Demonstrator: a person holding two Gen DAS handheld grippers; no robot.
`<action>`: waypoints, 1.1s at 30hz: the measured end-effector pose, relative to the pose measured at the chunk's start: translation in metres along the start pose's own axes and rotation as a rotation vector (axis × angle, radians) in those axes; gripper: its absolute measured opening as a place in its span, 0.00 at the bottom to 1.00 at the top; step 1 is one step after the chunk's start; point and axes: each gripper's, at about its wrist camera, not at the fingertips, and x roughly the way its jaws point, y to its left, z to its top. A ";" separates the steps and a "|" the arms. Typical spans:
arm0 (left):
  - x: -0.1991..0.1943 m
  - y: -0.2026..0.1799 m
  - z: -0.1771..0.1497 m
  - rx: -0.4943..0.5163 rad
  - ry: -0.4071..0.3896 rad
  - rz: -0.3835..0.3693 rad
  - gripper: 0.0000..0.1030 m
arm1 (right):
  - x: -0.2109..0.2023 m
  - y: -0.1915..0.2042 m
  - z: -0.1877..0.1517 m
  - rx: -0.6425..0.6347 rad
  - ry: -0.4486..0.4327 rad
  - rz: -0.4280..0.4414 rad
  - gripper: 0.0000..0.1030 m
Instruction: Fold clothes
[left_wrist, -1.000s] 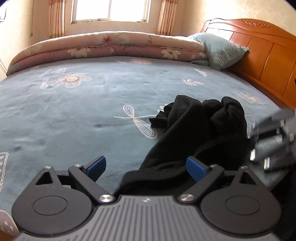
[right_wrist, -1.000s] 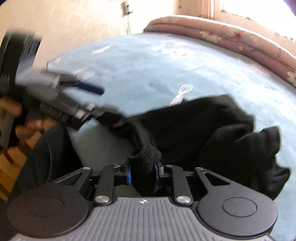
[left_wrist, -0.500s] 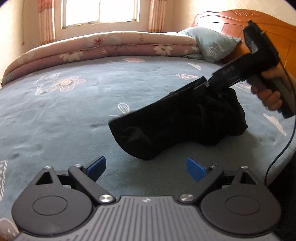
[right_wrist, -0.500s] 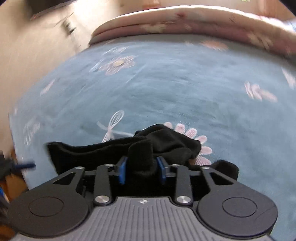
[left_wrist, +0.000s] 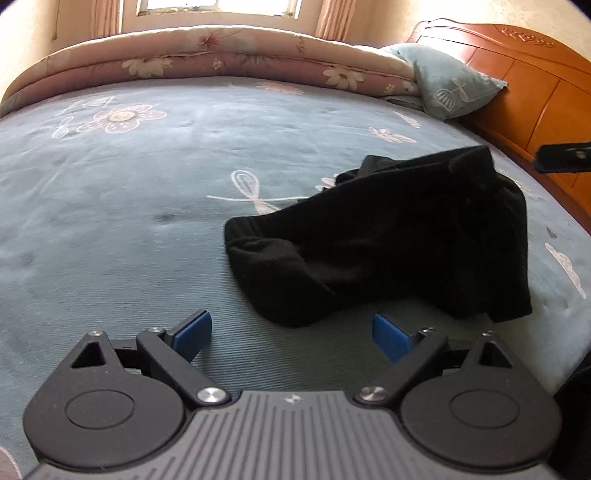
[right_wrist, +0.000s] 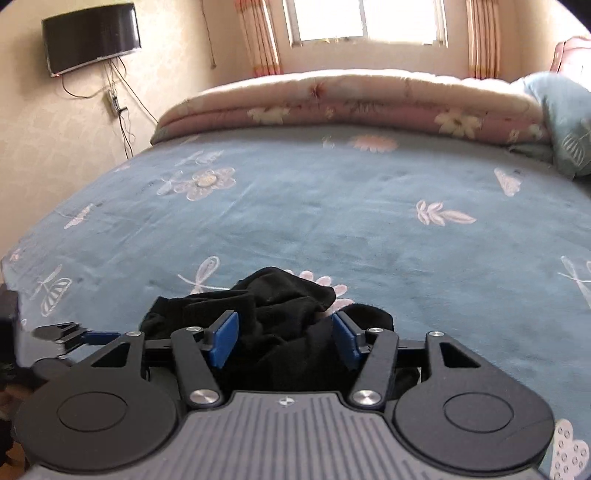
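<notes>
Our right tool (right_wrist: 284, 338) sits low in the centre of its own view with its jaws opening; the black garment (right_wrist: 273, 314) bulges up between the blue pads (right_wrist: 223, 338), but they no longer press on it, so we judge the cloth released. Our left tool (left_wrist: 293, 338) is spread wide at the bottom of its view, with only bedsheet between its pads and the garment's near rounded edge just above and to the right. From there the garment (left_wrist: 388, 240) lies in a crumpled heap in the right half of the frame, on the blue bed (left_wrist: 129, 206), with the quilt (left_wrist: 221, 55) along the top and the pillow (left_wrist: 450, 88) at upper right.

The step in hand, as we read it, is laying the garment out before any fold. To do it well we should back the right tool clear without dragging cloth, then find two real edges or corners rather than pinching a bunched lump, and pull them apart flat on the sheet.

Against half a second ago, the right tool then clamped a fold and held the garment stretched up towards the upper right of the left view; now the cloth has slumped onto the bed and only a dark tip of that tool shows at the right edge. The left tool has come closer to the heap.
</notes>
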 end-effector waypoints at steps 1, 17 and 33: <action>0.000 -0.002 -0.001 0.006 -0.002 -0.003 0.91 | -0.006 0.005 -0.004 -0.008 -0.012 0.005 0.62; -0.022 -0.004 -0.007 -0.001 -0.046 -0.020 0.91 | 0.065 0.106 -0.046 -0.365 -0.014 -0.327 0.20; -0.004 -0.010 0.001 0.050 -0.062 -0.039 0.91 | -0.018 -0.019 -0.045 0.006 -0.009 -0.334 0.08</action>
